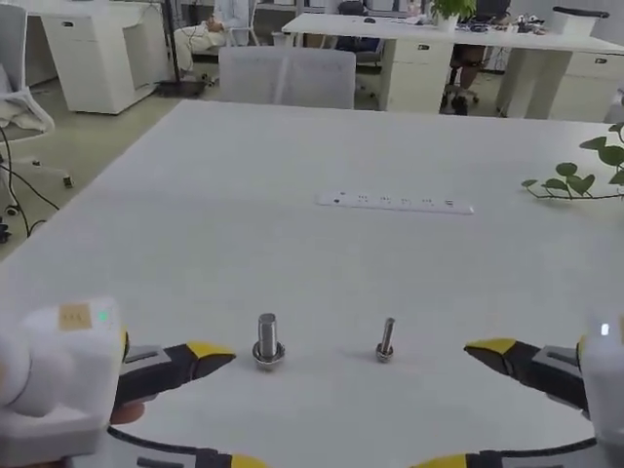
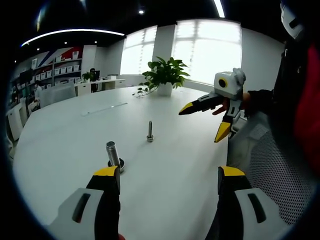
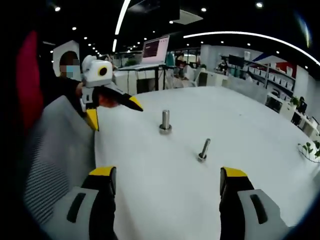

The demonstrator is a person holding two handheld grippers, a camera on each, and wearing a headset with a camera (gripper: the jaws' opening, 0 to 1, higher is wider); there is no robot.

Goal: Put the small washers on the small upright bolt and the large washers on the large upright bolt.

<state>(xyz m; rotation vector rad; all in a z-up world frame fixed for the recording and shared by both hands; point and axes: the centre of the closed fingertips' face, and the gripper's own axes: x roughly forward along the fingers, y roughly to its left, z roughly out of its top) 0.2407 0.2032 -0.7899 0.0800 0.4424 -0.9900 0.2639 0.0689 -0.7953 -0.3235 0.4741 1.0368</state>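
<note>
Head view: large bolt [image 1: 267,341] upright on counter [image 1: 292,195], small bolt [image 1: 386,339] beside it
Left gripper view: left gripper [image 2: 169,175] fingers wide open, empty, near large bolt
Right gripper view: right gripper [image 3: 170,172] likewise; should grip washers by rim, lower straight

1. We see a wide white table [image 1: 292,175] with a white power strip [image 1: 395,203] lying across its middle.
2. A grey chair [image 1: 286,76] stands at its far edge, and white desks [image 1: 97,49] stand beyond on a pale floor [image 1: 58,146].
3. In the left gripper view, bright windows [image 2: 205,50] back a potted plant [image 2: 164,76] on the table, and shelves [image 2: 65,65] line the left wall.
4. In the right gripper view, ceiling spots [image 3: 203,9] and a light strip [image 3: 122,17] glow above a lit screen [image 3: 155,48].
</note>
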